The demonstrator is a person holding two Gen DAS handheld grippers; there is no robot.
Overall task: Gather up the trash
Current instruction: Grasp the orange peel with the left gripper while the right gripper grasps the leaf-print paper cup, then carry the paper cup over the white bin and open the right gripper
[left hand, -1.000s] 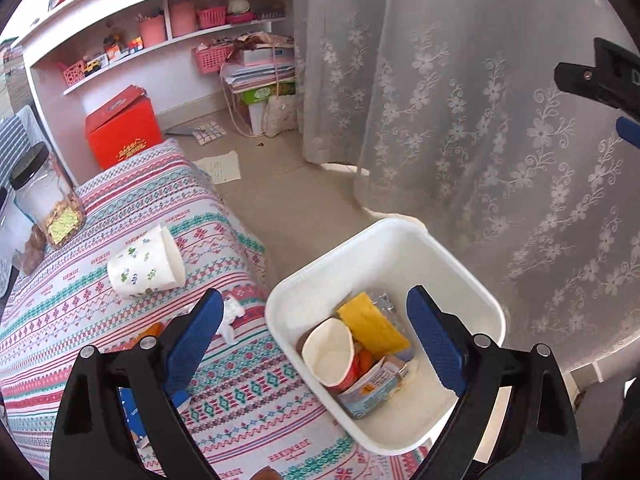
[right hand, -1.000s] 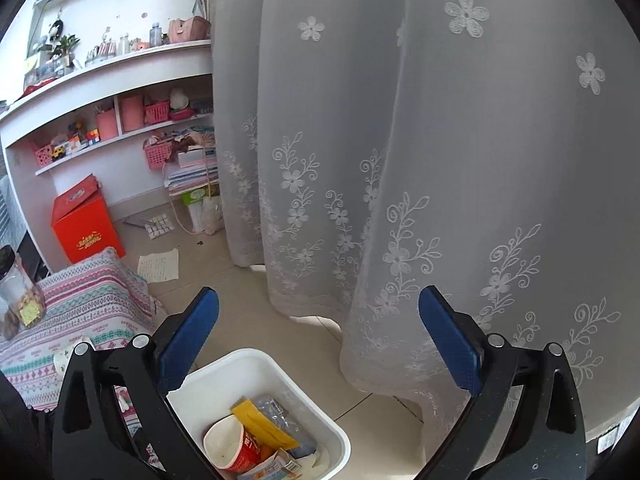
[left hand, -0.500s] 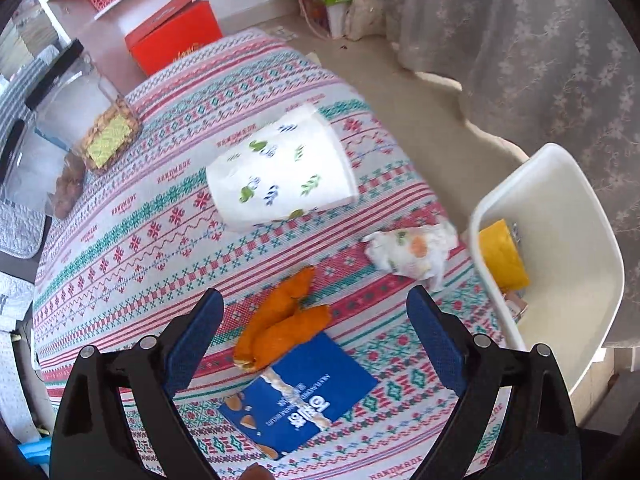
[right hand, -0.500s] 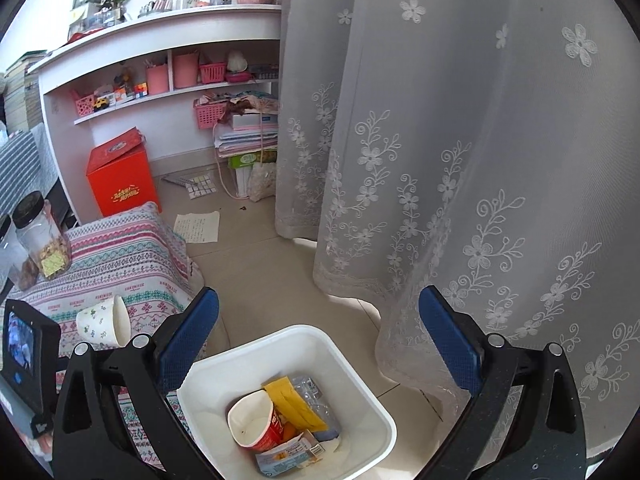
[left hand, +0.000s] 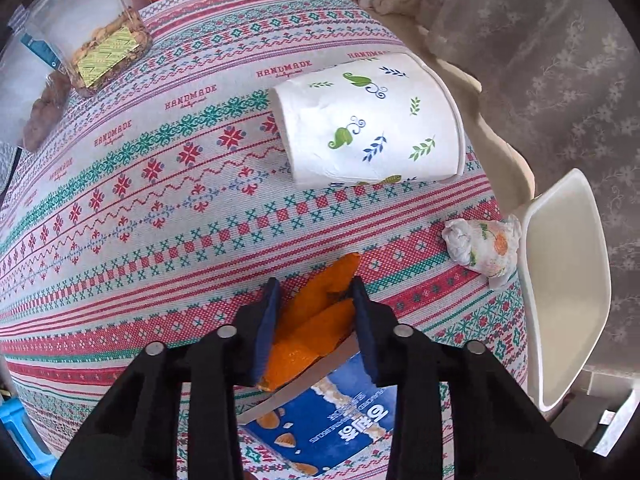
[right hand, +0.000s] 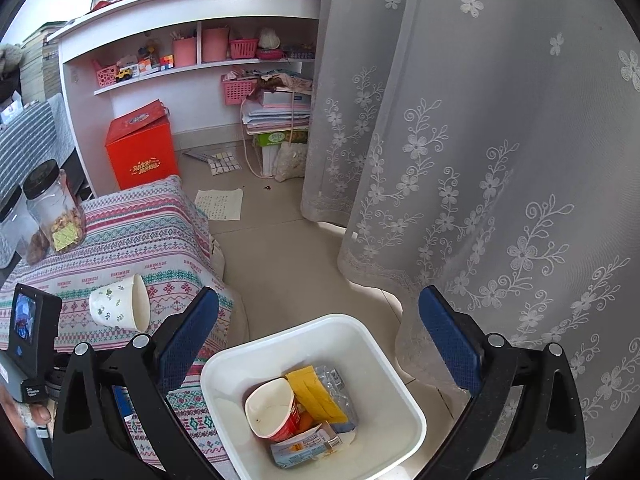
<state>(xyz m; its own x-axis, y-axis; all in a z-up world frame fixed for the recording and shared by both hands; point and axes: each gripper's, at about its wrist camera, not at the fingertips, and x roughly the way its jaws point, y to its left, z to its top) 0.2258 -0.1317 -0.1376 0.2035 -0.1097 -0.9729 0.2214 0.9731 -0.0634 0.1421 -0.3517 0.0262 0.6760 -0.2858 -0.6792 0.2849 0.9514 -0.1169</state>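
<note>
On the patterned tablecloth (left hand: 168, 216) my left gripper (left hand: 314, 296) has its jaws closed in around orange peel pieces (left hand: 316, 320), both pads touching them. A blue snack packet (left hand: 332, 424) lies under the peel. A white paper cup with leaf print (left hand: 372, 120) lies on its side beyond, and also shows in the right wrist view (right hand: 120, 304). A crumpled printed wrapper (left hand: 480, 244) sits by the table edge. My right gripper (right hand: 320, 340) is open and empty above the white bin (right hand: 384, 364), which holds a red cup (right hand: 276, 412), a yellow packet and a carton.
A clear jar of snacks (left hand: 92, 36) stands at the table's far left, also in the right wrist view (right hand: 54, 212). The bin's rim (left hand: 568, 280) stands just off the table's right edge. A lace curtain (right hand: 480, 160), a red box (right hand: 140, 148) and shelves lie beyond.
My left gripper swung from over the bin down to the table and closed its jaws around the orange peel. The right gripper tilted down slightly over the bin, still open.
</note>
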